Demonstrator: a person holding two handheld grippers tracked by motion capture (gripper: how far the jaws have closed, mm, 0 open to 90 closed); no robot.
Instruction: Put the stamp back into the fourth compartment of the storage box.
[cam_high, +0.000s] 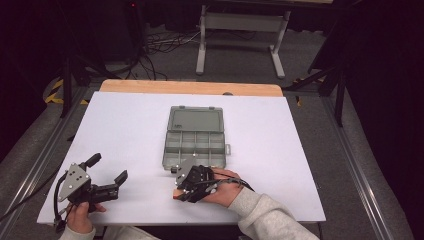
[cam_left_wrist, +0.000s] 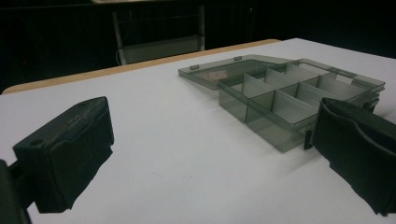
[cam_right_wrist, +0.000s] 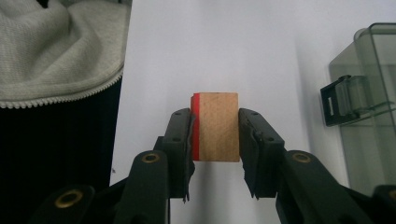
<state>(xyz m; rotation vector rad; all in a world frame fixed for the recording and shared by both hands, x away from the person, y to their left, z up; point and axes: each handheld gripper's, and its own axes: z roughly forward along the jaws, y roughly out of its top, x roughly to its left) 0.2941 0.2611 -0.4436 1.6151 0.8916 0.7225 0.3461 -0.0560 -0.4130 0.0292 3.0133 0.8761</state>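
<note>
1. Right gripper (cam_right_wrist: 215, 140) first: in the right gripper view I've got a small wooden block (cam_right_wrist: 215, 127) sitting square between the two black jaws. Both pads press its sides, so it's clamped on the block. The block has a red stripe down the side against one jaw, and the rest is plain wood.

2. From the high view, that right gripper (cam_high: 196, 184) is low on the white table (cam_high: 125, 130), around 6 o'clock from the organiser box (cam_high: 196, 140) and just beside its near edge. A sliver of the block (cam_high: 176, 193) pokes out at the gripper's 8 o'clock side, down on or just above the table; I can't tell which.

3. Left gripper (cam_high: 107, 175) is way over at roughly 8 o'clock from the box, well apart from it. Its jaws stand wide apart with nothing between them. The left gripper view confirms it: bare table between the two jaws.

4. The box is a smoky see-through plastic organiser (cam_left_wrist: 299, 100), lid flipped open and lying flat on the far side, at 12 o'clock. The compartments look empty from both angles.

5. There's a latch (cam_right_wrist: 345, 100) on the box's front edge, seen in the right gripper view at about 2 o'clock from the block, near but not touching.

6. A grey zipped garment (cam_right_wrist: 60, 51) sits at 10 o'clock in that same view.
</note>
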